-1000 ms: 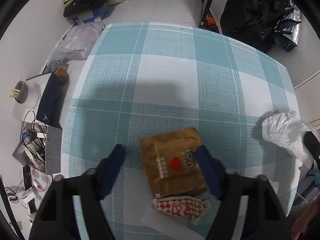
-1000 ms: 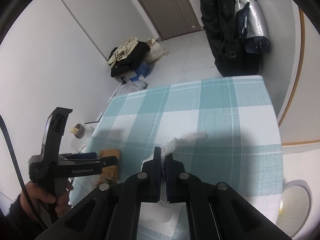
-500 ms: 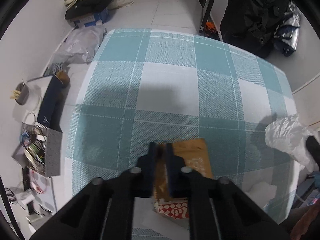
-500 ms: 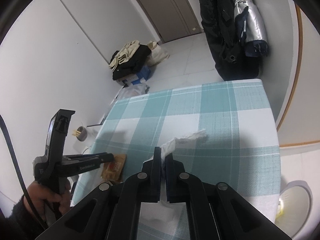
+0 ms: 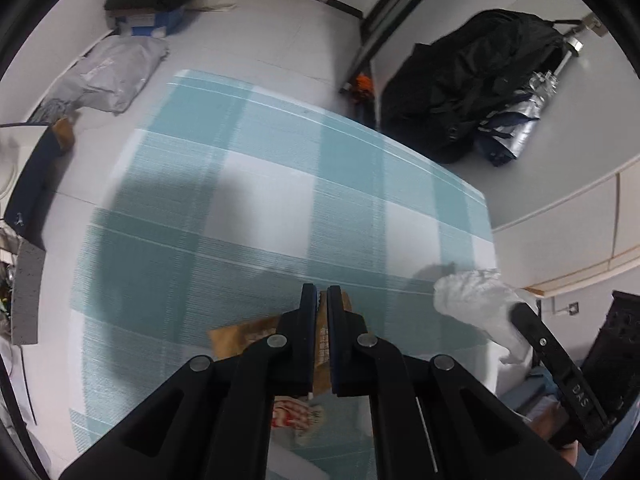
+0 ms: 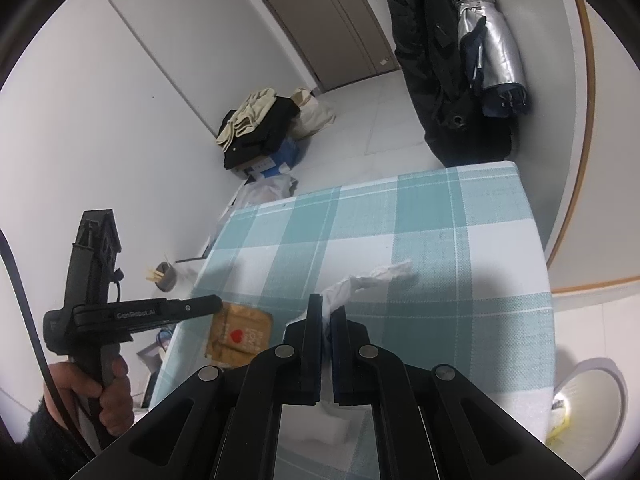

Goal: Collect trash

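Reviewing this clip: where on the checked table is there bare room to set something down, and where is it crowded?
The far stretch of the checked tablecloth, from the white tissue out to the far edge, lies bare. The near end is crowded: the brown wrapper sits by the left side, pinched by the left tool, and the right tool clamps the tissue.

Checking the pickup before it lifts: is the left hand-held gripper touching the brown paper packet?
Touching. In the left wrist view the left hand-held gripper has its jaws shut on an edge of the brown paper packet, which runs up between them.
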`<act>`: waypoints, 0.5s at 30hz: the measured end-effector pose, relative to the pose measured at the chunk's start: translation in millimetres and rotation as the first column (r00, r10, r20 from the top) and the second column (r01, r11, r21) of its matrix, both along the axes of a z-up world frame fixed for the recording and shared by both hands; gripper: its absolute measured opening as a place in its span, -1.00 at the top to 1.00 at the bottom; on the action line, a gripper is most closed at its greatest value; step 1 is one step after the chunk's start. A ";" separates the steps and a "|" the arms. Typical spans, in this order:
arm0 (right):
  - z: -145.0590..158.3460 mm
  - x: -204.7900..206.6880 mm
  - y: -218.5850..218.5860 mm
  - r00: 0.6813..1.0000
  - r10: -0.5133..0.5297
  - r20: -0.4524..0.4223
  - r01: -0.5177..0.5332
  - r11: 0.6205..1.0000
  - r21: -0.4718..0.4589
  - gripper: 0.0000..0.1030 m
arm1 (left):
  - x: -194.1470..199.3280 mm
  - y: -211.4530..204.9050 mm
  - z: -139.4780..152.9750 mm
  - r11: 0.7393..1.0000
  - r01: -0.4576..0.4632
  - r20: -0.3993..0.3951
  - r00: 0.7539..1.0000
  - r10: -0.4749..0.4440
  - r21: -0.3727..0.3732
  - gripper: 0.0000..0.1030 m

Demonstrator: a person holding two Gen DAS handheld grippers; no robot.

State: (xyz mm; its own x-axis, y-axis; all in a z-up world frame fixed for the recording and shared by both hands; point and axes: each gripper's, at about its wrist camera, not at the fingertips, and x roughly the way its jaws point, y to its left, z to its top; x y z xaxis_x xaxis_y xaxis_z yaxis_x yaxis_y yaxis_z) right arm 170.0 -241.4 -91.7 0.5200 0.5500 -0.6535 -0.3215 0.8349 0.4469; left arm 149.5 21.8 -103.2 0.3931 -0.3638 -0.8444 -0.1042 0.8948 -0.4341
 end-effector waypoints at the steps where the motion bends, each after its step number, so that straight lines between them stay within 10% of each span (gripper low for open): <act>1: 0.4 -0.2 -0.5 1.000 0.000 0.001 0.000 1.000 0.002 0.94 | -0.3 0.0 -0.5 1.000 0.001 0.001 1.000 -0.001 -0.008 0.97; 15: 5.9 -1.9 -12.4 1.000 -0.024 0.007 0.024 1.000 0.014 0.94 | 4.0 -24.8 -1.5 0.993 0.040 -0.045 0.998 -0.036 0.108 0.96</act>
State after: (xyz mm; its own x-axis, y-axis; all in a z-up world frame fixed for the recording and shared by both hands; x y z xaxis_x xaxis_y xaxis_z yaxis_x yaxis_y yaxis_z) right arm 168.2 -253.9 -85.9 0.5379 0.5464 -0.6420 -0.3048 0.8360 0.4562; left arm 153.5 -3.0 -104.7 0.3436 -0.2831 -0.8954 -0.0855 0.9401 -0.3300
